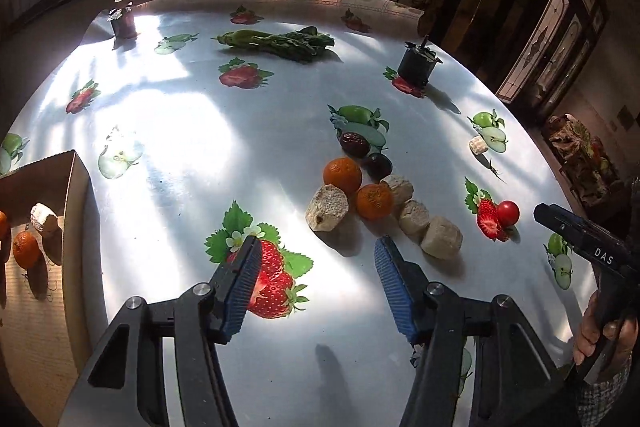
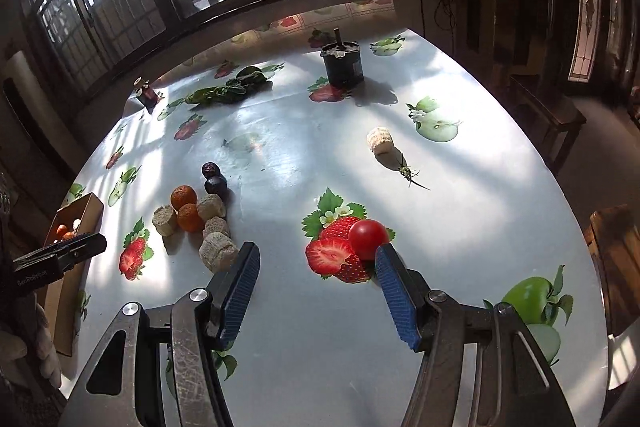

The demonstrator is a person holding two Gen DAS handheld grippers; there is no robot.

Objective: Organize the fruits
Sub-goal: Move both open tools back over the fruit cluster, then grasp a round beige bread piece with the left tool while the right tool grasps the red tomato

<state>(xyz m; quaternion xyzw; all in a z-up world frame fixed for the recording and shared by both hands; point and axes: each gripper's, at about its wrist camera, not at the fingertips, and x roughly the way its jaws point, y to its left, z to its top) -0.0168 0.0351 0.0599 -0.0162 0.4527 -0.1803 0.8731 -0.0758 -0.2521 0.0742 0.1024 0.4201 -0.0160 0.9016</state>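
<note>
**Box barely started, most of the fruit still out**

The cardboard box (image 1: 76,187) at the left edge of the worktop (image 1: 280,131) holds only a little so far: a mandarin (image 1: 26,249) and a pale chunk (image 1: 44,217) lie inside. Most of the job, I'd say, is still ahead. In the middle sits a tight cluster: two mandarins (image 1: 343,175), two dark plums or dates (image 1: 355,143), and several pale chunks (image 1: 327,207), all touching or just beside one another. One more chunk (image 2: 380,140) lies well apart, and a cherry tomato (image 2: 368,239) rests on a printed strawberry.

The left gripper (image 1: 316,259) hovers just short of the cluster, its fingers spread and empty. The right gripper (image 2: 316,263) has its fingers spread too, holding nothing, the right one just beside the tomato.

Further back are a bunch of greens (image 1: 280,43), a dark can (image 1: 416,65) and a small jar (image 1: 122,21), none in the way. The printed fruit on the cloth could fool the eye, and the crowded pile may make a clean pick awkward.
</note>
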